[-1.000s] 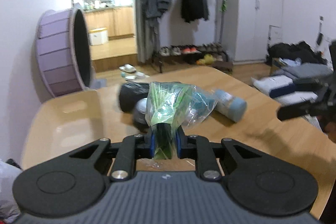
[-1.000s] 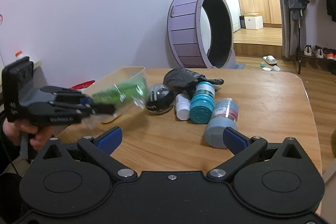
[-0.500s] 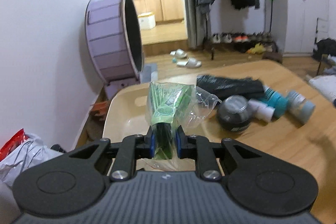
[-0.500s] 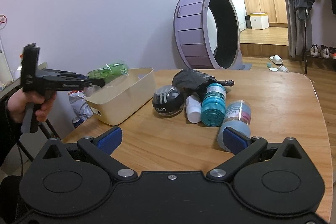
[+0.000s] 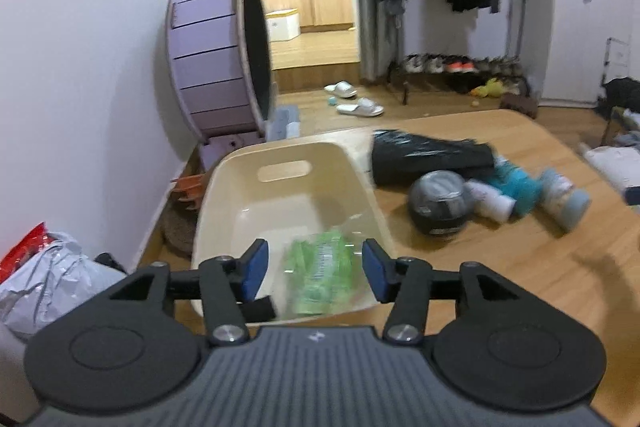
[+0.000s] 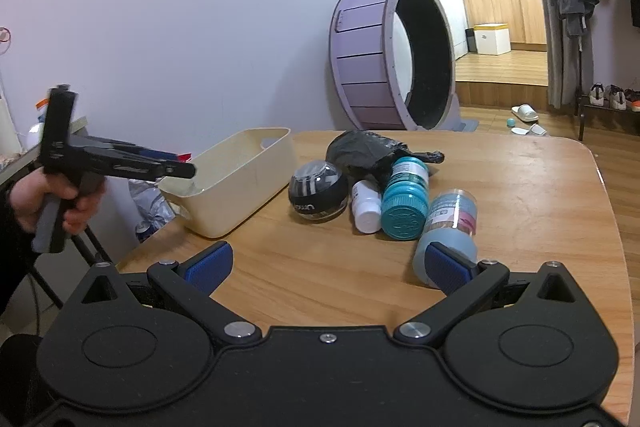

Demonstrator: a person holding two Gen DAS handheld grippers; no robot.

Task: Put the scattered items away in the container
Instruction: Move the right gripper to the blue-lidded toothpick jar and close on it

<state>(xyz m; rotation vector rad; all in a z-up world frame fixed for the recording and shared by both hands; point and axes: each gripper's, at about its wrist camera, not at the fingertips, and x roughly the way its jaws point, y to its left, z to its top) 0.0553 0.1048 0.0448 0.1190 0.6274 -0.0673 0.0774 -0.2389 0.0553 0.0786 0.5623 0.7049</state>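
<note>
Green packet (image 5: 320, 277) in clear wrap lies loose inside the cream bin (image 5: 280, 187) at the table's left, between the just-opened left gripper (image 5: 314, 269); right gripper (image 6: 328, 263) hangs open.

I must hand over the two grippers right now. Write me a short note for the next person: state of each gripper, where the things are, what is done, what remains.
Left gripper: open, its jaws have just been opening; nothing between the pads. It is over the near end of the cream bin.
Right gripper: open, empty, above the table.
Done: the green packet in clear wrap is released into the bin.
Left, all in one cluster on the table beside the bin: black bag, black ball, white bottle, teal-lidded jar, blue-capped jar.
</note>
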